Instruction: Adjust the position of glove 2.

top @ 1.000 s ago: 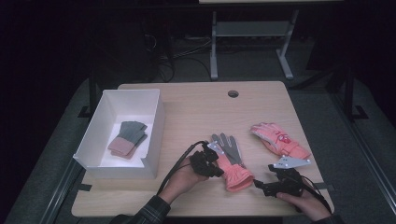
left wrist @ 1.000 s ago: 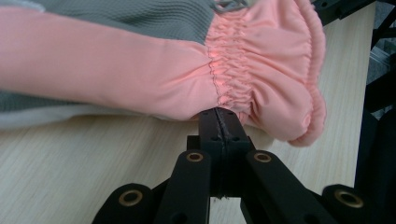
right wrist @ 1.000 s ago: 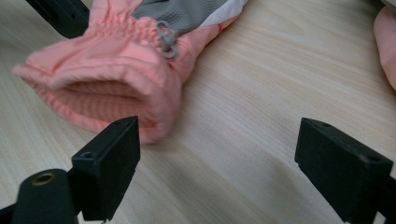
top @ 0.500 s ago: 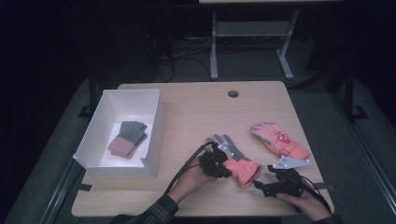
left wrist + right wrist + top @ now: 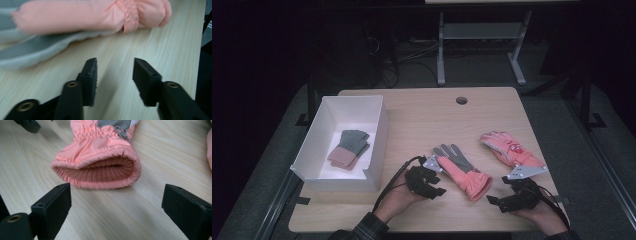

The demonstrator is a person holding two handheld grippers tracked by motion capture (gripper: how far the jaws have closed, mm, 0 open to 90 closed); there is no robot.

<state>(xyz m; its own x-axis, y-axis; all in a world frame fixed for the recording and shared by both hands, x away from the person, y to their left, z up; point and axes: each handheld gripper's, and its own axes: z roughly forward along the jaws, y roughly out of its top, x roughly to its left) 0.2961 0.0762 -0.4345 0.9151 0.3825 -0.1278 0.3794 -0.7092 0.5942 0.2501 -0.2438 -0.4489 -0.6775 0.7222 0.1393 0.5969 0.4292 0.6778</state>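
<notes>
A: Two ski gloves are lying on the counter point(image 5: 422, 112) in the high view. The pink-and-grey glove point(image 5: 460, 171) is sitting at lower centre of the frame, palm side grey, cuff pointing toward the lower right. The second pink glove point(image 5: 510, 149) is lying apart from it, at centre right.

B: Left gripper point(image 5: 435, 186) status?

A: It is sitting just left of the pink-and-grey glove, at lower centre. Its jaws have just been opening and are now standing about half apart. In the left gripper view nothing is lying between them, only bare counter wood, and the glove point(image 5: 82, 17) is stretching across the upper part of that frame, beyond the tips and not touching them.

B: Right gripper point(image 5: 494, 201)?

A: It is resting at lower right of the high view, near the glove's cuff. In the right gripper view its jaws are standing wide, one at each lower corner of the frame, and the open cuff point(image 5: 100, 167) is facing the camera at upper centre, showing ribbed lining. The cuff is lying ahead of the tips, apart from them.

B: Anything else on the counter?

A: One white box point(image 5: 379, 132) is sitting at left of the high view, holding a folded knit pair point(image 5: 348, 148).
</notes>
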